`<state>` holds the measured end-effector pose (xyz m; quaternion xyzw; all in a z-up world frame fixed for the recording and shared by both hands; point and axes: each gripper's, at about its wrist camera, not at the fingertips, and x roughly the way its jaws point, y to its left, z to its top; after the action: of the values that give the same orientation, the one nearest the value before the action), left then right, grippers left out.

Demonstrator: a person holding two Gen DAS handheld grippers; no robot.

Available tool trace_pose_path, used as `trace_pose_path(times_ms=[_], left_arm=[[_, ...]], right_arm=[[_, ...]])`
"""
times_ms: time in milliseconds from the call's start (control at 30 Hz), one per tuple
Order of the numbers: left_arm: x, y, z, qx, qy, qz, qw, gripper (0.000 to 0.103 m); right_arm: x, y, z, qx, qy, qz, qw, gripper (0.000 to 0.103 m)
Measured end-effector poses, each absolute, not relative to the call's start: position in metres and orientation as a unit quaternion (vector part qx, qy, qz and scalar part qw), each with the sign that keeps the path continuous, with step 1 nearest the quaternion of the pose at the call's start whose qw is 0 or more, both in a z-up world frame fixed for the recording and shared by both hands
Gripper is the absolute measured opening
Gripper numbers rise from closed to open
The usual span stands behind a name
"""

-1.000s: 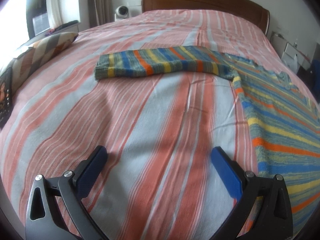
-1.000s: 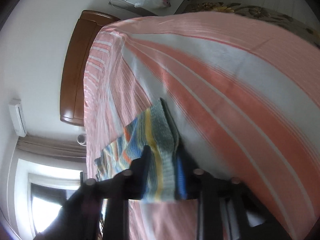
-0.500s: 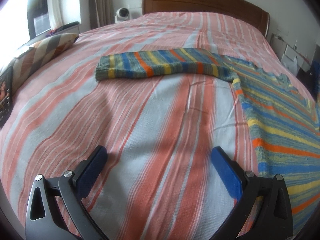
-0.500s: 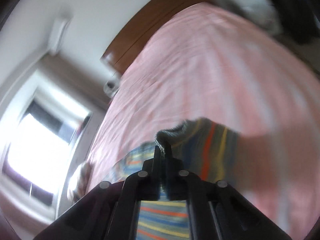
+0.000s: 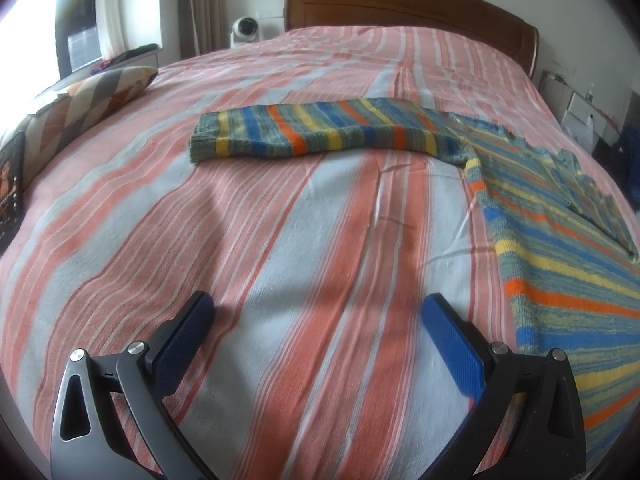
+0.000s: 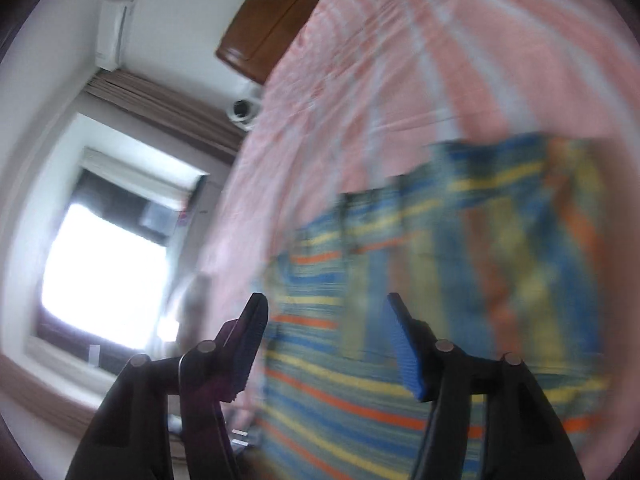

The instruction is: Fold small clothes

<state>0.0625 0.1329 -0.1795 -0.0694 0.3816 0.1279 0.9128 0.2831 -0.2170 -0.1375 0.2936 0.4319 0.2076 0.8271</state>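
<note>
A striped knit sweater in blue, yellow, orange and grey-green lies flat on the bed, its left sleeve stretched out to the left. My left gripper hovers open over bare bedspread, well in front of that sleeve. In the blurred right wrist view the sweater fills the lower right, with a sleeve folded across its body. My right gripper is above it with its jaws opening, and nothing is pinched between the blue pads.
The bed wears a pink, orange and white striped cover. A wooden headboard stands at the far end. A patterned cushion lies at the left edge beside a bright window. Boxes sit off the right side.
My right gripper carried the sleeve cuff across over the sweater's body, rolled upright, then let the cuff go and parted its jaws. The left gripper stayed still.
</note>
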Motion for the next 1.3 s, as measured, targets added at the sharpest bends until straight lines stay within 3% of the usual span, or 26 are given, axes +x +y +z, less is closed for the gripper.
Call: trace_pose_path(times_ms=[267, 400, 533, 1300], left_arm=[[0.064, 0.132, -0.179, -0.067, 0.382, 0.131, 0.912, 0.103], [0.064, 0.131, -0.179, -0.065, 0.383, 0.133, 0.912, 0.103], [0.064, 0.131, -0.179, -0.066, 0.382, 0.133, 0.912, 0.103], [0.063, 0.131, -0.179, -0.065, 0.383, 0.135, 0.912, 0.103]], right_arm=[[0.173, -0.304, -0.171, 0.152, 0.42, 0.078, 0.891, 0.063], [0.125, -0.323, -0.174, 0.108, 0.378, 0.028, 0.919, 0.073], [0.097, -0.331, -0.18, 0.056, 0.348, -0.003, 0.936, 0.073], [0.105, -0.343, -0.217, 0.089, 0.359, 0.008, 0.929, 0.083]])
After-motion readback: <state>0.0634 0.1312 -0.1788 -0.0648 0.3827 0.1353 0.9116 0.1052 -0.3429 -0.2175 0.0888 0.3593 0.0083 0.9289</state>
